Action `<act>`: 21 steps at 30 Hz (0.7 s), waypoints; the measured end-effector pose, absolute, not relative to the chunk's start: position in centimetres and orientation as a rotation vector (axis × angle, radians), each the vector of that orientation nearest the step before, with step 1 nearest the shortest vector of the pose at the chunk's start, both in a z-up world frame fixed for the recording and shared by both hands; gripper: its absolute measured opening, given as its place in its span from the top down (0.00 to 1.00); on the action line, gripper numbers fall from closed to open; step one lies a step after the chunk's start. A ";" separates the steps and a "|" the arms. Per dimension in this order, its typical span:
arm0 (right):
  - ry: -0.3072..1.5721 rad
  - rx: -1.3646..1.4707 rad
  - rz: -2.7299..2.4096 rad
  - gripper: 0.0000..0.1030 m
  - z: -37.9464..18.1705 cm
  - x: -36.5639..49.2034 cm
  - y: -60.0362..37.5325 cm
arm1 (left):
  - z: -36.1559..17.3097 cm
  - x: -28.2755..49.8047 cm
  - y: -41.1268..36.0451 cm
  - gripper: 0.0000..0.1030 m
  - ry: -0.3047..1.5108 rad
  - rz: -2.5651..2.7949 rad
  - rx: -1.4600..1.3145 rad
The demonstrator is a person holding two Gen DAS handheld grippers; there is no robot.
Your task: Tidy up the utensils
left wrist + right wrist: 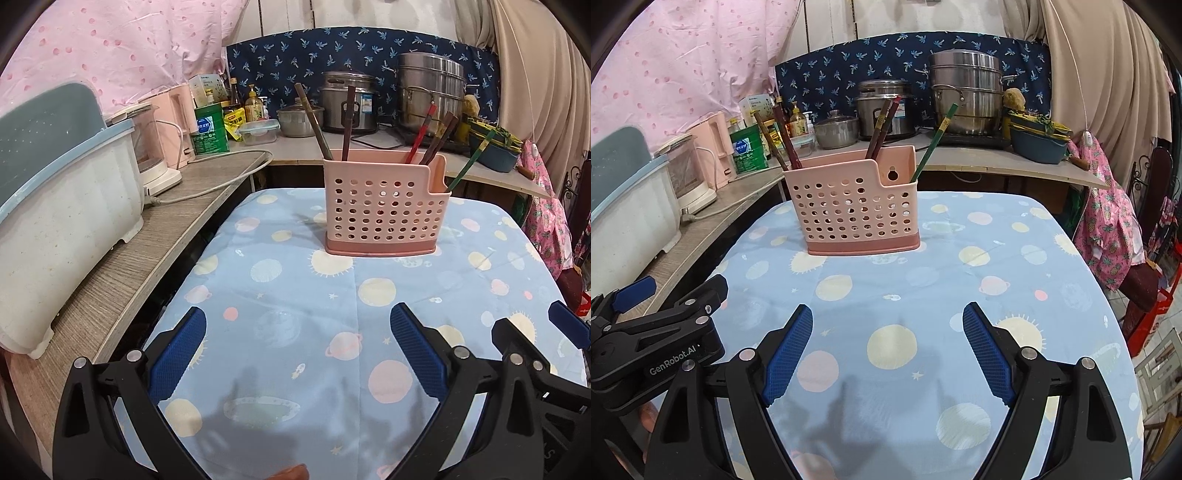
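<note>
A pink perforated utensil holder stands upright on the blue planet-print tablecloth, also in the right wrist view. Several chopsticks lean in it: brown ones at its left, red and brown ones in the middle, a green one in the low right compartment. My left gripper is open and empty, well short of the holder. My right gripper is open and empty too, beside the left one, whose body shows at the left.
A white and blue dish rack sits on a wooden shelf at the left with a pink kettle. Steel pots and bottles line the back counter. Pink cloth hangs at the right table edge.
</note>
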State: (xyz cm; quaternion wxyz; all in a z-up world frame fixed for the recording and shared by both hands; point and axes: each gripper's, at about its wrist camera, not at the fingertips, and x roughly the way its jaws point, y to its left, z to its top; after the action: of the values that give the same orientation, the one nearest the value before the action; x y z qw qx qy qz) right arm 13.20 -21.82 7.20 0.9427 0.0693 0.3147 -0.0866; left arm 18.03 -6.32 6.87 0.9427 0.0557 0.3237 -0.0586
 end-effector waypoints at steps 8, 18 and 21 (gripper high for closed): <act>0.641 0.136 -0.178 0.22 7.2 13.9 -22.1 | 6.8 18.7 -6.5 0.07 0.666 -0.117 0.107; 0.636 0.126 -0.179 0.22 7.5 14.9 -22.5 | 6.8 19.7 -6.8 0.07 0.662 -0.118 0.096; 0.636 0.127 -0.181 0.22 7.5 15.2 -22.6 | 6.7 19.9 -6.9 0.07 0.663 -0.117 0.094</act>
State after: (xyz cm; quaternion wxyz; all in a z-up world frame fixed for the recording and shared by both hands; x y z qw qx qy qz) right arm 15.21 -22.63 7.50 0.9439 0.0624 0.3119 -0.0889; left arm 19.92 -6.94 6.73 0.9427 0.0462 0.3253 -0.0576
